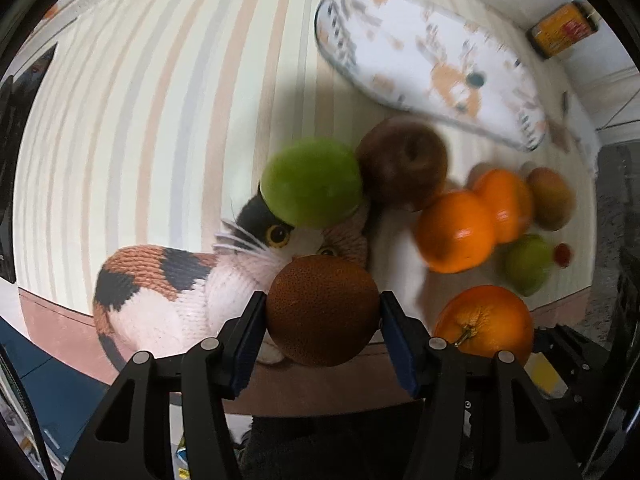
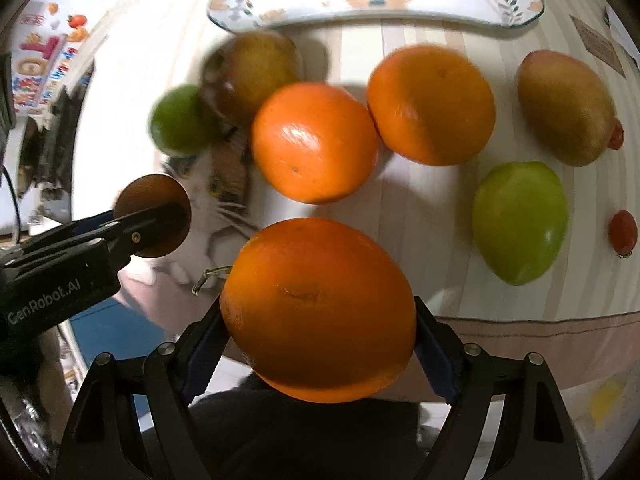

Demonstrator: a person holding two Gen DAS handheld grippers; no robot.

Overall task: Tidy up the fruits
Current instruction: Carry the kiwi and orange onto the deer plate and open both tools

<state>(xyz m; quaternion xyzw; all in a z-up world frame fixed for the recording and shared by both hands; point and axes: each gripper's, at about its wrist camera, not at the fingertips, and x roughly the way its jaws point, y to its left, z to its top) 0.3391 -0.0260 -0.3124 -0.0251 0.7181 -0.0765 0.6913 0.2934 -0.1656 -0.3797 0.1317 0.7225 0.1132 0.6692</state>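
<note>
My left gripper [image 1: 322, 312] is shut on a dark brown-orange round fruit [image 1: 322, 310], held above the table's near edge; the same fruit shows in the right wrist view [image 2: 154, 200]. My right gripper [image 2: 318, 312] is shut on a large orange [image 2: 318, 308], which also shows in the left wrist view [image 1: 486, 322]. On the striped cloth lie two oranges [image 2: 314, 142] [image 2: 432, 104], a green fruit [image 2: 520, 222], a mango [image 2: 566, 106], a green apple [image 1: 312, 182] and a dark red-brown apple [image 1: 402, 162].
A patterned oval plate [image 1: 432, 64] lies at the far side. A knitted calico cat toy [image 1: 160, 300] sits under the left gripper. Two small red tomatoes [image 2: 623, 232] [image 2: 616, 134] lie at the right. A yellow box [image 1: 562, 30] stands far right.
</note>
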